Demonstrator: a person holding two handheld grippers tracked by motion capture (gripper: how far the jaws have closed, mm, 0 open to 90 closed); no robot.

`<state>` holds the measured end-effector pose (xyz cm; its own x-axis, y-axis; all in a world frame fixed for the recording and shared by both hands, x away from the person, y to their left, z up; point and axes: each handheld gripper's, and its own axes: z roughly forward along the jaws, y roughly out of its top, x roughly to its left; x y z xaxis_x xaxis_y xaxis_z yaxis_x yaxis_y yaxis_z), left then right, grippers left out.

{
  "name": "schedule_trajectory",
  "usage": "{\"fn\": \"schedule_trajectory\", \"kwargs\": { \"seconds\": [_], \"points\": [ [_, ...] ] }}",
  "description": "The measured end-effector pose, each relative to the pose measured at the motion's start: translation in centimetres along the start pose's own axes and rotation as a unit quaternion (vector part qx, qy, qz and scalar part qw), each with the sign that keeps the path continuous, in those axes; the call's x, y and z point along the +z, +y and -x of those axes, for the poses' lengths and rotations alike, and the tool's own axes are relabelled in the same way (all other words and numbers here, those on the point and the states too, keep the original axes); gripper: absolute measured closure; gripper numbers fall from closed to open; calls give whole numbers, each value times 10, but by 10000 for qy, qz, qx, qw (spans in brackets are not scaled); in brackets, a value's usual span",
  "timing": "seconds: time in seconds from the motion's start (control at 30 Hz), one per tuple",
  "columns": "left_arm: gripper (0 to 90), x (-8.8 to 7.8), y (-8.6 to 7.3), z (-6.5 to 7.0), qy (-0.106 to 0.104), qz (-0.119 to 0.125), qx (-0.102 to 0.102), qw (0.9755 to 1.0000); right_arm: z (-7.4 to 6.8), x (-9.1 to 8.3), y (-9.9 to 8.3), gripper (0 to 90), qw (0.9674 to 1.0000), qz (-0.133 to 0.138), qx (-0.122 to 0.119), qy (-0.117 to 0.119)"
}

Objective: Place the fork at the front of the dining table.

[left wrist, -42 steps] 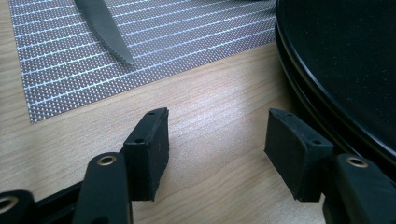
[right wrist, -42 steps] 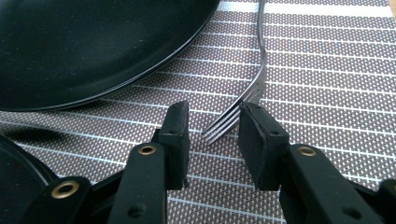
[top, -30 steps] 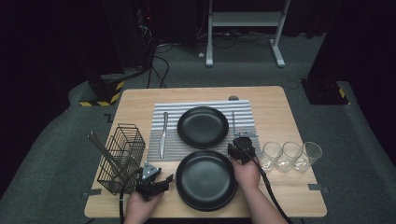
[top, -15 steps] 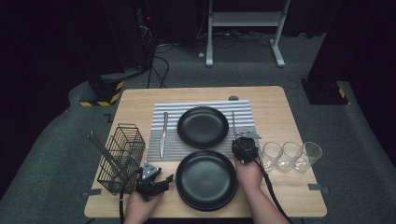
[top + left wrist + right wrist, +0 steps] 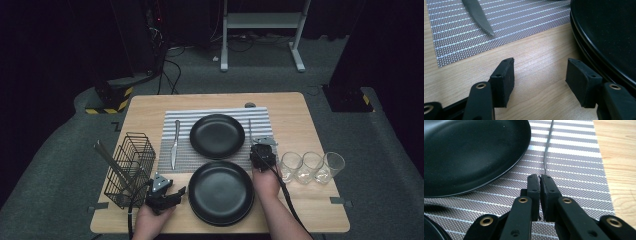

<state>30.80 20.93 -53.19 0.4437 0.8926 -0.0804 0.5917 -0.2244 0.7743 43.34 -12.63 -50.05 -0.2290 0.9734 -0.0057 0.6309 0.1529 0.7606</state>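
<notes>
Clamped shut with the right gripper (image 5: 540,178) on the near end of a slim metal utensil (image 5: 545,157), too thin and too far along to tell fork from spoon; lying on the striped placemat (image 5: 579,167), just right of the far black plate (image 5: 474,152) and apart from its rim. Seen from above at the mat's right edge (image 5: 250,131), with the right gripper (image 5: 262,150) at its near end, between the plates and the row of three glasses (image 5: 312,166)

Held wide open and empty with the left gripper (image 5: 539,72) over bare table (image 5: 541,52), just beside the near stack of black plates (image 5: 609,37), touching nothing; knife (image 5: 477,16) farther off on the mat.

To do the lift well:
- Keep the pads squeezed firmly; with so narrow a handle, likely to pivot or slip between flat pads
- Raise straight up first, only then carry sideways, so as not to drag the far end across the mat or knock it against the plate rim
- Keep the wrist level, so as not to let the long free end droop and swing
- Steer wide of the glasses on the right, close enough to be tipped by a careless sweep
- Leave the left gripper parked where it is, clear of the plate stack
</notes>
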Motion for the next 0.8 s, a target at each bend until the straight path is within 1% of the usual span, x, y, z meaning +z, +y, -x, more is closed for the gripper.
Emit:
{"fn": "schedule_trajectory", "kwargs": {
  "seconds": [0.17,0.57,0.8],
  "points": [
    [399,0,0,0,-9,0,8,10000,-4,1,3,856,10000,5,-96,19],
    [398,0,0,0,-15,2,17,10000,-4,6,1,845,9999,-155,-74,-19],
    [398,0,0,0,-17,1,18,10000,-4,6,-1,832,9999,-144,-79,-45]
  ]
}}
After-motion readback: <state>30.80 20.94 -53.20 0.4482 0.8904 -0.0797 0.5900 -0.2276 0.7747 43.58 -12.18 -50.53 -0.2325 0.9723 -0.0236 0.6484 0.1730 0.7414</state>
